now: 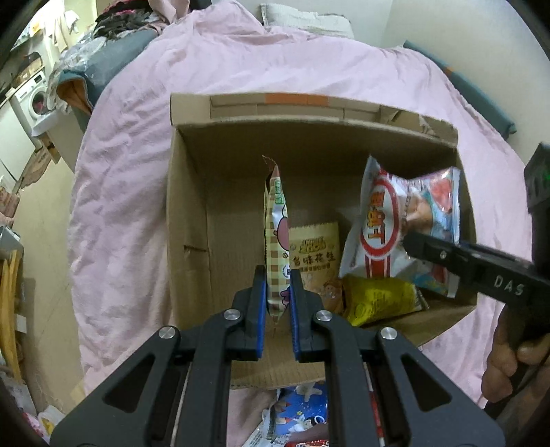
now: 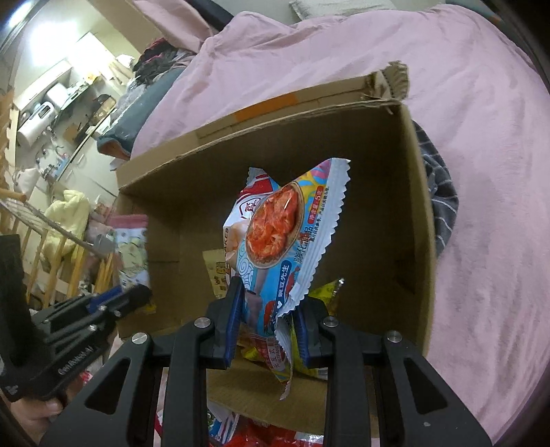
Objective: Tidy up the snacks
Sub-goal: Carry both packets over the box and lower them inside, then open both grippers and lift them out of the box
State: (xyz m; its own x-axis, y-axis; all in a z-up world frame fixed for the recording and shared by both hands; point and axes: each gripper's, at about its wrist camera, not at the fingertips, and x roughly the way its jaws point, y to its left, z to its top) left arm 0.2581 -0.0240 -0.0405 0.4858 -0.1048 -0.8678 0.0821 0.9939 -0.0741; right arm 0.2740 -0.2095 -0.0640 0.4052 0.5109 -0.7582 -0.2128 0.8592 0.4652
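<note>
Left claw clenched on a checkered snack packet, held edge-on at frame centre to slip into the cardboard box. Right claw grasping a crab-print chip bag by its lower seal, centre frame, above the box for dropping.

Pink quilt covers the bed; pillow at far end. Washing machine far left. Pale wall far right.
</note>
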